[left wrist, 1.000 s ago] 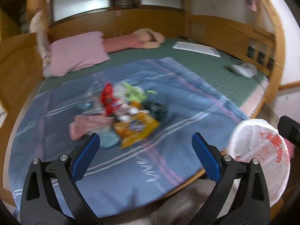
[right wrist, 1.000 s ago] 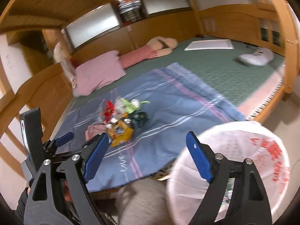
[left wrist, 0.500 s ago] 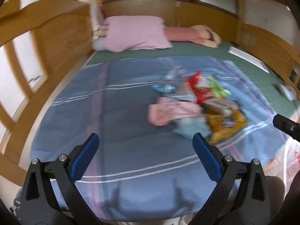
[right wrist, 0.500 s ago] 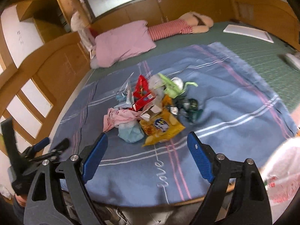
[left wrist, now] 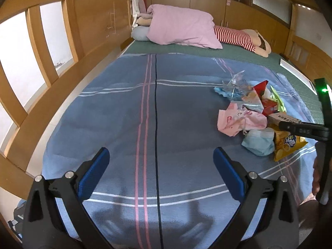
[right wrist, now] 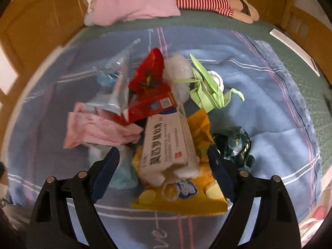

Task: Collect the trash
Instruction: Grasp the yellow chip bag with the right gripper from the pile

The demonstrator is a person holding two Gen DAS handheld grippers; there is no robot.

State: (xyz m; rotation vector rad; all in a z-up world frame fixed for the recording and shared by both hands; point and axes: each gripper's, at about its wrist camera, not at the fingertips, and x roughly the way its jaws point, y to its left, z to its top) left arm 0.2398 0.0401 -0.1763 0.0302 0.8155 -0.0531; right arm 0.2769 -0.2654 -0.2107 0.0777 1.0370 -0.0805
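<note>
Trash pile (right wrist: 161,120) heaped on blue striped blanket (left wrist: 145,124), itself spread over green bed mat (left wrist: 186,49). No bin or bag clearly identifiable in either current view; a pale, red-printed patch at the lower right edge of the right wrist view too cropped to name.

Pile contents, right wrist view: white cardboard carton (right wrist: 168,143) lying tilted across yellow chip bag (right wrist: 182,191); red carton (right wrist: 151,108) behind it, touching; red foil wrapper (right wrist: 151,70) standing up above that; pink wrapper (right wrist: 99,130) at left; clear plastic wrapper (right wrist: 116,76) at upper left; light blue face mask (right wrist: 124,174) under left finger; white crumpled tissue (right wrist: 180,70) behind; green folded paper (right wrist: 209,89) at right; dark green crumpled wrapper (right wrist: 236,145) just beside right finger. White carton's near end open; contents not discernible.

Right gripper (right wrist: 164,161) pointed down over pile, jaws apart and just now narrowing slightly, white carton and chip bag between the fingers, pads not pressing on either.

Left gripper (left wrist: 159,172) jaws wide apart, nothing between them, over bare blanket, well left of the pile (left wrist: 257,116). Right gripper's finger visible at right edge of that view, above the chip bag (left wrist: 288,145).

Pink pillow (left wrist: 180,29) and striped plush doll (left wrist: 238,39) at bed head, well apart from pile.
</note>
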